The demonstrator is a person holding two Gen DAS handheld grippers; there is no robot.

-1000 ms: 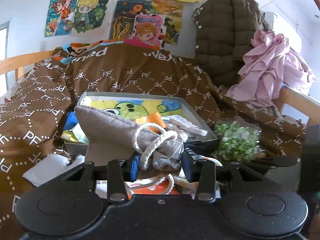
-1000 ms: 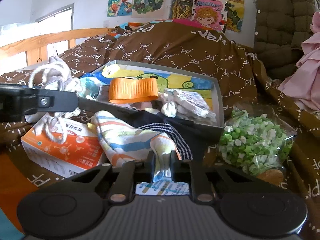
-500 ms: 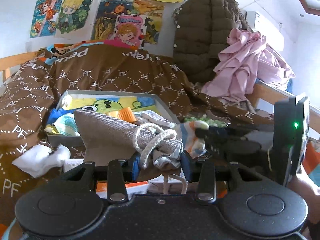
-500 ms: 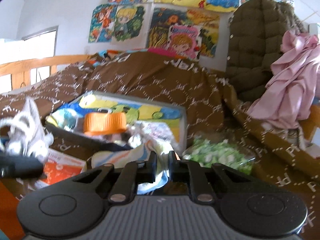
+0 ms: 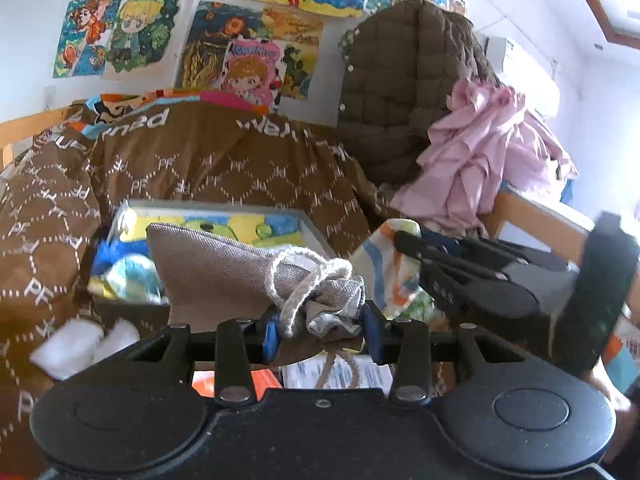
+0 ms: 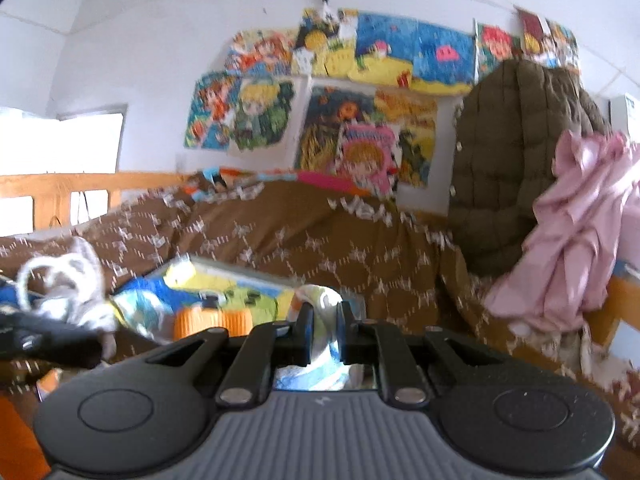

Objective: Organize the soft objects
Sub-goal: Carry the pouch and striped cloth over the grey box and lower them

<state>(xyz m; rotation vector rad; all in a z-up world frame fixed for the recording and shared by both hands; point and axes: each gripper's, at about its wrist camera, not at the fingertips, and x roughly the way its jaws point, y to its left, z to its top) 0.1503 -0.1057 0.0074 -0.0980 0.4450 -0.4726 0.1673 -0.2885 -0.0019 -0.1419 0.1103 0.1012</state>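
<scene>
Bunching at its corded neck, grey burlap pouch (image 5: 224, 268) sags between fingers (image 5: 370, 330).

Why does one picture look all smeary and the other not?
Right wrist view: the wall posters and brown quilt are streaked by motion blur, and the window glares white. Left wrist view: the burlap pouch looks sharp; edges bend from the fisheye lens.

Both claws lifted: left claw (image 5: 320, 326) raising pouch (image 5: 224, 264), right claw (image 6: 323, 330) raising striped cloth (image 6: 320, 300).
</scene>
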